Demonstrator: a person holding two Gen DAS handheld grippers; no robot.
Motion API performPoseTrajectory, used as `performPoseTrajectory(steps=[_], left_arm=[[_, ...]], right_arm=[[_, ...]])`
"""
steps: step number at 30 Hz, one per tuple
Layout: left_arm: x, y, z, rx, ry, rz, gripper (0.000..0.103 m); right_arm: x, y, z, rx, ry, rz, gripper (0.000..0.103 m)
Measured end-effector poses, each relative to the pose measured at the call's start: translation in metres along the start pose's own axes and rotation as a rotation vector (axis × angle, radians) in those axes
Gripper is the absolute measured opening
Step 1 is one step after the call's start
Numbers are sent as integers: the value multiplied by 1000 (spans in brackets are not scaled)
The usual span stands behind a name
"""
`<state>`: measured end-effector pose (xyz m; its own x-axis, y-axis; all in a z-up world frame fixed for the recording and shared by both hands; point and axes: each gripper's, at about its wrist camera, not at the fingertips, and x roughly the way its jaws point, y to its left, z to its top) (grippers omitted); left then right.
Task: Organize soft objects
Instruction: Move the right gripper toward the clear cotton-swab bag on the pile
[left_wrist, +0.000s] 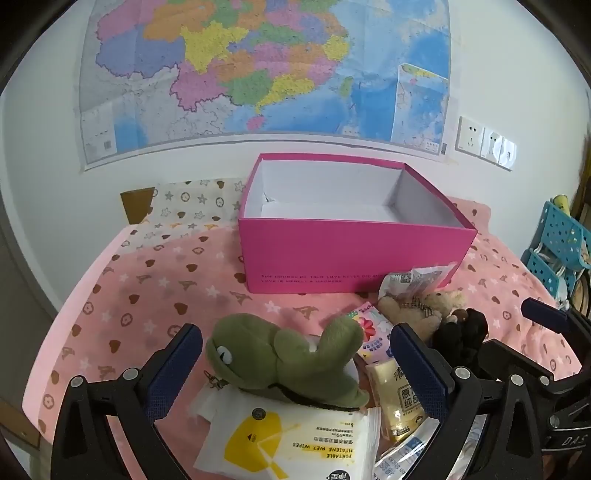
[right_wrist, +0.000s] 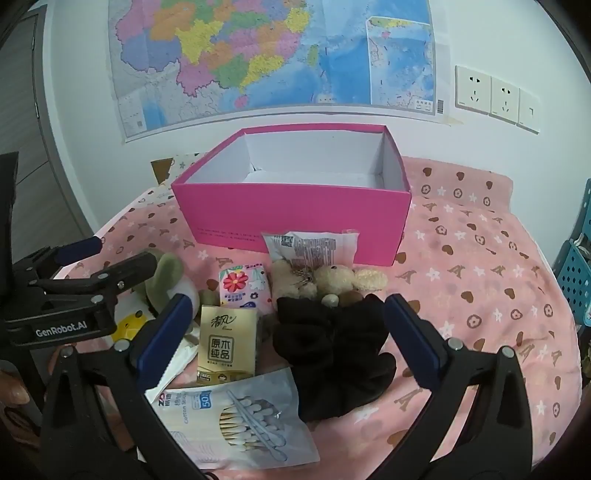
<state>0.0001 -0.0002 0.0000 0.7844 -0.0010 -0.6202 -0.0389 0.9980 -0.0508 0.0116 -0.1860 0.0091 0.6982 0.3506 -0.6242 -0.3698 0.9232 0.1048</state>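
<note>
left gripper (left_wrist: 295, 365) spread wide, nothing gripped, green frog plush (left_wrist: 284, 358) framed low centre | right gripper (right_wrist: 288, 332) wide open too, black scrunchie (right_wrist: 332, 354) between fingers, ungripped | pink box (left_wrist: 351, 236) seen mid-frame behind

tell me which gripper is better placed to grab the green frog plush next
Left. The left gripper is open with the green frog plush lying right between its fingers. The right gripper is open over the black plush, with the frog off to its left.
</note>
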Motion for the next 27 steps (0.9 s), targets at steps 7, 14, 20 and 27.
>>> performPoseTrajectory(steps=[7,14,20,27], left_arm=[[0,0,0,0,1,0,103],[0,-1,-1,1,1,3,103],[3,-3,-4,9,13,-1,103],[-1,-3,-12,41,33,-39,103]], right_arm=[[0,1,-1,1,0,7,103],[1,2,-3,3,4,15,103],[3,-4,-5,8,27,18,103],[3,-16,-18,12,85,60,103]])
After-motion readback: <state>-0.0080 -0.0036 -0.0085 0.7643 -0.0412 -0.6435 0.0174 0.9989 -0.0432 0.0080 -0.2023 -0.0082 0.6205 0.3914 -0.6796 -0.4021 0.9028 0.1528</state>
